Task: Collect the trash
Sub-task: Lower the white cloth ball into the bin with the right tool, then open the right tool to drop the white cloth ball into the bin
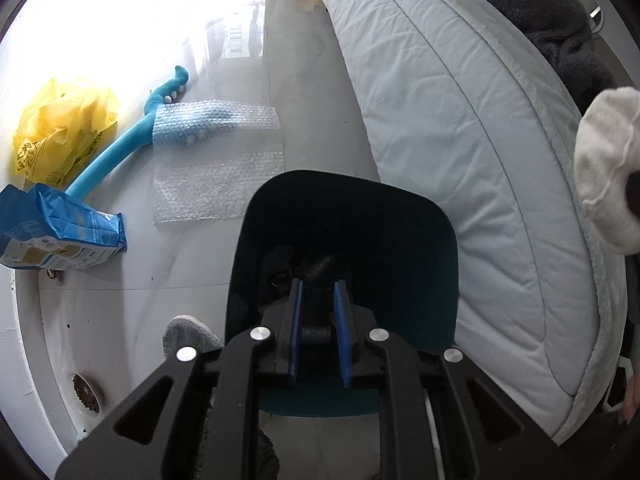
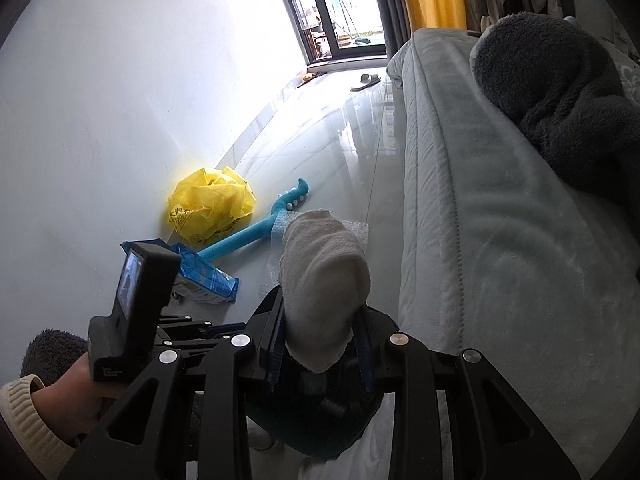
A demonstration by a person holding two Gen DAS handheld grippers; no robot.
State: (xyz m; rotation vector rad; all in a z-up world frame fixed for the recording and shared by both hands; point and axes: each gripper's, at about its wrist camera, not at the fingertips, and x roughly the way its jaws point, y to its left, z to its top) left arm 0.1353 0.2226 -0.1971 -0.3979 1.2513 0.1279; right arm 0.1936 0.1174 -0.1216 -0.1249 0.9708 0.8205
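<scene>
My left gripper (image 1: 320,288) is shut on the near rim of a dark teal bin (image 1: 400,232) and holds it over the floor; dark items lie inside. My right gripper (image 2: 324,340) is shut on a white sock (image 2: 324,276) and holds it above the same bin (image 2: 316,420); the sock also shows in the left wrist view (image 1: 608,168) at the right edge. On the floor by the wall lie a crumpled yellow plastic bag (image 1: 60,128), a blue snack packet (image 1: 52,232) and a sheet of bubble wrap (image 1: 216,160).
A blue plush toy (image 1: 128,144) lies partly under the bubble wrap. A pale grey bed (image 1: 460,140) runs along the right, with a dark fleece blanket (image 2: 560,92) on it. A slipper (image 2: 366,80) lies near the balcony door. A pet food bowl (image 1: 86,392) stands at lower left.
</scene>
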